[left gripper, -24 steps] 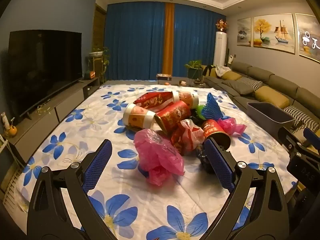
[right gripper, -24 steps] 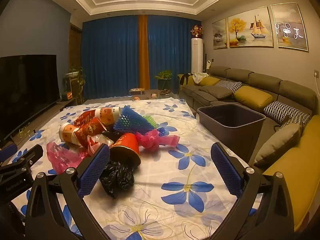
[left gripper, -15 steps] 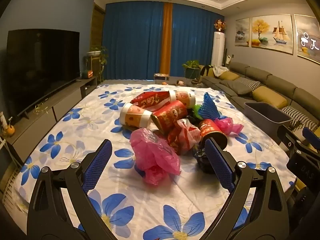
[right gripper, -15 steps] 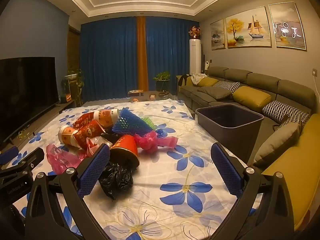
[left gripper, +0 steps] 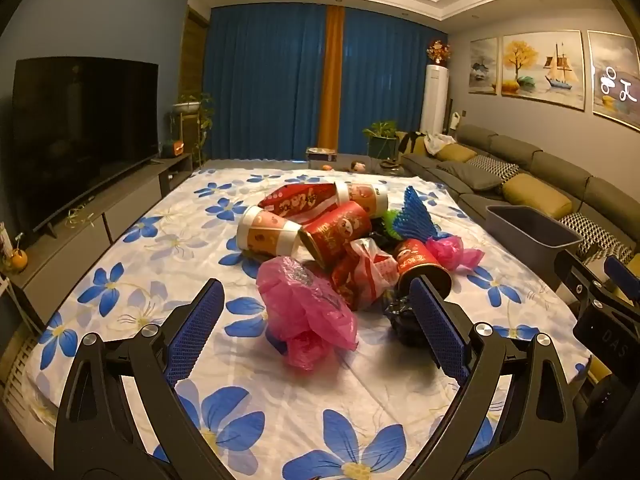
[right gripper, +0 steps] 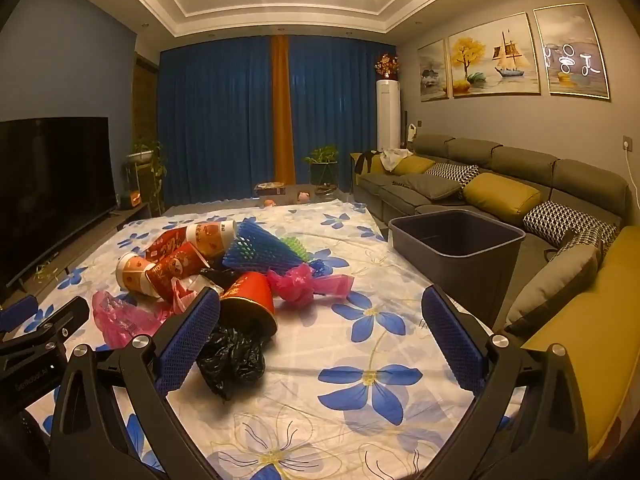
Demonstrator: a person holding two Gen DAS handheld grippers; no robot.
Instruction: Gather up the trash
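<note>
A heap of trash lies on the flowered table cloth (left gripper: 132, 280): red and white paper cups (left gripper: 340, 232), a pink plastic bag (left gripper: 308, 312), a red bag (left gripper: 368, 272), a crumpled black bag (right gripper: 234, 354), blue foam netting (right gripper: 256, 254). My left gripper (left gripper: 316, 332) is open and empty, its jaws either side of the pink bag and a little short of it. My right gripper (right gripper: 320, 336) is open and empty, with the black bag by its left finger (right gripper: 188, 336). A dark grey bin (right gripper: 460, 248) stands at the table's right edge.
A grey sofa (right gripper: 500, 184) with yellow and patterned cushions runs along the right wall. A TV (left gripper: 80, 136) on a low cabinet is on the left. Blue curtains and plants are at the far end.
Both grippers have tilted and drifted slightly; the trash heap sits a little lower and nearer in the views. Both stay open and nothing has been taken hold of.
</note>
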